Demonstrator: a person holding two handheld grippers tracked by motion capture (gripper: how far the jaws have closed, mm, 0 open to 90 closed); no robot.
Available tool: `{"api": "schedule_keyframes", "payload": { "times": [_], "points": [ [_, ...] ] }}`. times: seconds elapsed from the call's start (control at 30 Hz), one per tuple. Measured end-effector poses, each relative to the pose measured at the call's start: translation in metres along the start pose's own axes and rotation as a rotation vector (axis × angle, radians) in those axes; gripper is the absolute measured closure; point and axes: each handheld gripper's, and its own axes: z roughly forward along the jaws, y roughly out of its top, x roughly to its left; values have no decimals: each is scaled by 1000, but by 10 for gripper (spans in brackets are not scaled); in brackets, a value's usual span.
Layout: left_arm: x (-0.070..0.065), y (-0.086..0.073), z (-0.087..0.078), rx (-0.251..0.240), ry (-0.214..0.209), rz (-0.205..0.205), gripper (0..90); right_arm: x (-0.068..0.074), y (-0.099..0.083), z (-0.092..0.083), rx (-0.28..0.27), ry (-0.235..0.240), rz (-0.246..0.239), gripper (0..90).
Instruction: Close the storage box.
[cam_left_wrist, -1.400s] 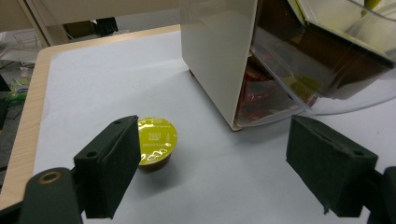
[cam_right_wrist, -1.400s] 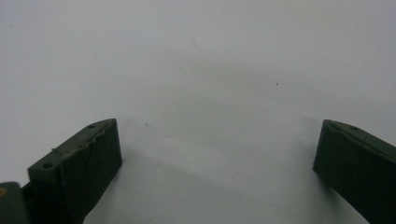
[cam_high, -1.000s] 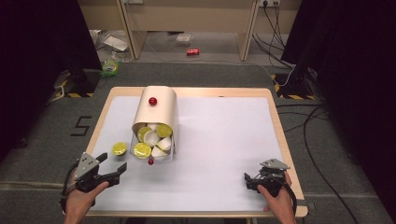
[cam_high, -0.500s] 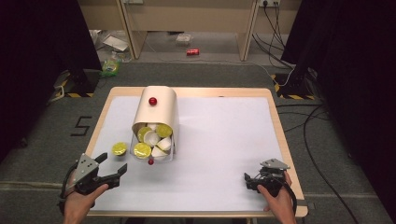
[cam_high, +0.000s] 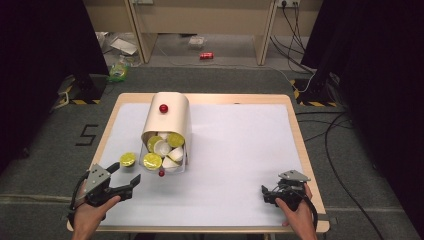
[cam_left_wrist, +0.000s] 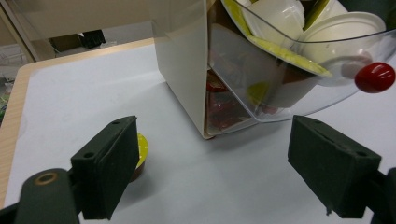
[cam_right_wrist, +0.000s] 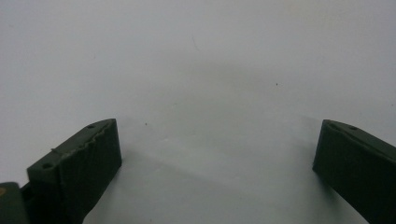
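Likely light, slippery capsule (cam_high: 127, 159) just left of tipped bin (cam_high: 167, 117); grip its rim; left gripper (cam_high: 126, 176), right gripper (cam_high: 264, 192) jaws apart, empty.

One capsule (cam_high: 127, 159) lies left of the tipped dispenser (cam_high: 167, 125).

Both hand-held tools are black. The left gripper (cam_high: 122, 176) carries a grey three-cornered plate on top and a black cable looping by the wrist; its blocky jaws show small round screw holes. The right gripper (cam_high: 264, 192) bears a like plate, with ribbed pads (cam_right_wrist: 95, 158).
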Motion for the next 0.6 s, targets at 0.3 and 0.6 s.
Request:
{"api": "schedule_keyframes", "payload": {
  "times": [0.3, 0.6],
  "points": [
    [-2, 4, 6, -4, 1, 5, 163, 0, 0, 0, 0, 0, 2, 12],
    [-5, 4, 15, 8, 4, -4, 163, 0, 0, 0, 0, 0, 1, 12]
  ]
}}
